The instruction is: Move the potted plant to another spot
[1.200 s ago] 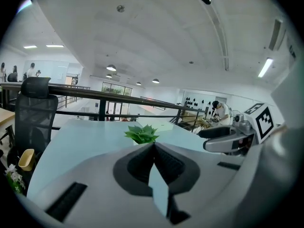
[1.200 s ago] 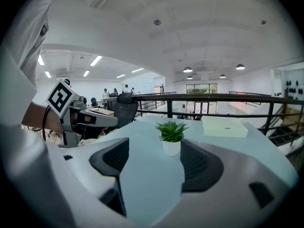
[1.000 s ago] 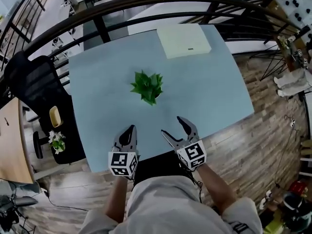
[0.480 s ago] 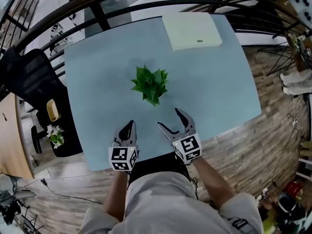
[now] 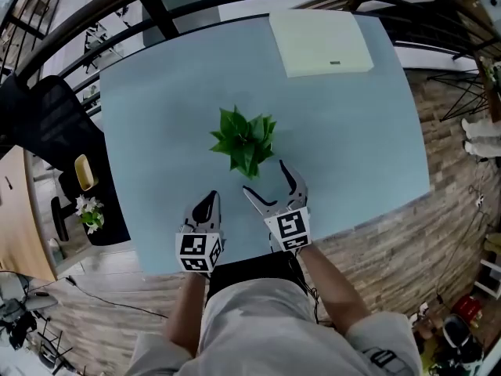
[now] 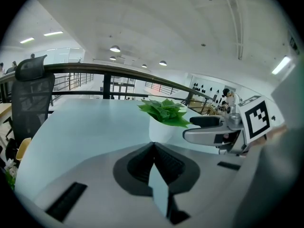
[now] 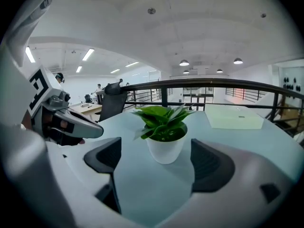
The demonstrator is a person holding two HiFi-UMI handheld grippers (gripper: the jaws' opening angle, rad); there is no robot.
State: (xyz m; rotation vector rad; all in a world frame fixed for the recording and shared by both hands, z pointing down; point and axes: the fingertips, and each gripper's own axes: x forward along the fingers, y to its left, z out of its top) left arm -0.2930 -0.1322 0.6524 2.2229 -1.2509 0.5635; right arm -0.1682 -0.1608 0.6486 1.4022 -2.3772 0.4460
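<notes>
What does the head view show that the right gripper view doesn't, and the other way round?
Only the head view: the wooden floor and small flowers by the black chair. Only the right gripper view: ceiling lights. Both: the potted plant, the table, the pale flat box and the left gripper.

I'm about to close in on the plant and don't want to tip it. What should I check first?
1. Potted plant upright on the table: ok.
2. Right gripper jaws opening, looking wider than the pot: ok.
3. Pot centred ahead of those jaws: ok.
4. Pads around the pot: not ok; nothing is between them yet.
5. Left gripper out of the way: ok, shut, empty, off to the side.
6. Bare table for a new spot: ok; only a cream box at the far corner.
</notes>
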